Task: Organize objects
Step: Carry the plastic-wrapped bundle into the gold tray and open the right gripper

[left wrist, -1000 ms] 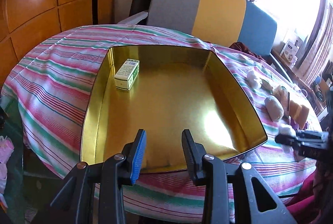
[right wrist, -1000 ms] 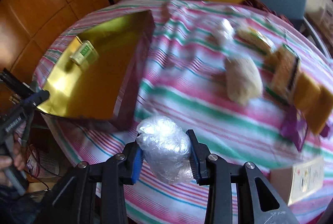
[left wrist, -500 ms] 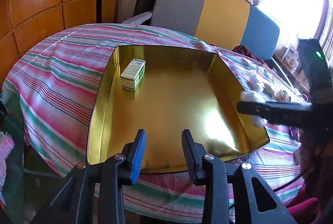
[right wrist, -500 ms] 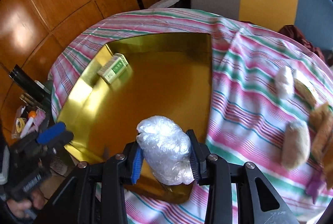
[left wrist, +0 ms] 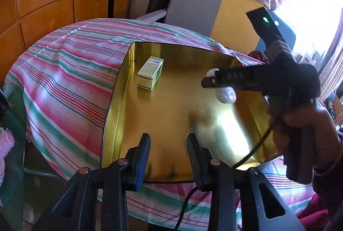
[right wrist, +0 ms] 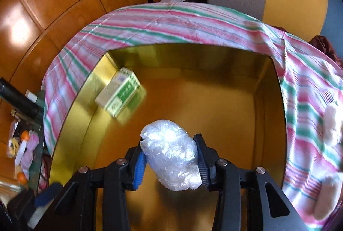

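Right hand-held gripper (right wrist: 169,160): centre bottom of the right wrist view, over the gold tin; its jaws are opening with the plastic-wrapped bundle (right wrist: 171,153) between them, the pads at its sides, so I judge this the release into the tin.
Plastic-wrapped bundle: hangs above the tin floor, right of centre in the left wrist view (left wrist: 225,95), not yet resting on it as far as I can tell.
Left hand-held gripper (left wrist: 169,155): bottom centre of its view, jaws nearly together with nothing between them, waiting at the tin's near edge.
Gold tin (left wrist: 120,89): sits open on the striped cloth (left wrist: 64,72) of the desk, serving as the collecting place.
Green-and-white box (right wrist: 119,94): lies in the tin's upper left corner, leaving the middle free.
Other items (right wrist: 332,123): blurred pale things on the cloth at right, apparently still to sort.
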`<state>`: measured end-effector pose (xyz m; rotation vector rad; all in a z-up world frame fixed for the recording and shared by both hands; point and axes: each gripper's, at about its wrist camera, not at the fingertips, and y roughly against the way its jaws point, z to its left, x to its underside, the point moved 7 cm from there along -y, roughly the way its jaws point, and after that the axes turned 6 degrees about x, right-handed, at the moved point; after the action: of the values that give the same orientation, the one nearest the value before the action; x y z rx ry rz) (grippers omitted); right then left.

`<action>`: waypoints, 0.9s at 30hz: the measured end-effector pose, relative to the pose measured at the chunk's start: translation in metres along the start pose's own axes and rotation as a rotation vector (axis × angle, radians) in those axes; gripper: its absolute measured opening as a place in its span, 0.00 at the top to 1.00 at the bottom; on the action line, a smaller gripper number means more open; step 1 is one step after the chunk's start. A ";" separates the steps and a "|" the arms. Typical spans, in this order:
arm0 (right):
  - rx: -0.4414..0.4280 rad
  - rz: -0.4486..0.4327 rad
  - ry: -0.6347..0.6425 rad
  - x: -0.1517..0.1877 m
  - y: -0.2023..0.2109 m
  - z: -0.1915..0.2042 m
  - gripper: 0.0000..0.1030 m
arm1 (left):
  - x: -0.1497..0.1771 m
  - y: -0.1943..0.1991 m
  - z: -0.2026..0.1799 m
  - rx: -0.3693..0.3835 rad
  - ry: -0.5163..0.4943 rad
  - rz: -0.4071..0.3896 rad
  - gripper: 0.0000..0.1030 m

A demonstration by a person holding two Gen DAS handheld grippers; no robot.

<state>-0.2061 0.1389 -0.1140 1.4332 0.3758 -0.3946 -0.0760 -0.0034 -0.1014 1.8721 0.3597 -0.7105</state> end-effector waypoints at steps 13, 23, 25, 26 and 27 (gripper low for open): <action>0.027 -0.047 -0.049 0.001 0.012 -0.016 0.18 | 0.000 -0.002 0.008 -0.015 0.018 0.000 0.66; 0.075 -0.105 -0.036 0.027 0.039 -0.024 0.18 | -0.002 0.004 -0.003 -0.017 -0.016 -0.012 0.66; 0.086 -0.122 -0.033 0.032 0.046 -0.026 0.17 | -0.003 0.007 -0.007 -0.016 -0.024 -0.015 0.66; 0.090 -0.131 -0.032 0.034 0.051 -0.027 0.17 | -0.003 0.008 -0.008 -0.016 -0.028 -0.017 0.66; 0.097 -0.142 -0.031 0.037 0.055 -0.028 0.17 | -0.004 0.009 -0.010 -0.016 -0.033 -0.020 0.66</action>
<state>-0.1475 0.1711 -0.0863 1.4976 0.4401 -0.5555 -0.0713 0.0026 -0.0898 1.8422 0.3624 -0.7487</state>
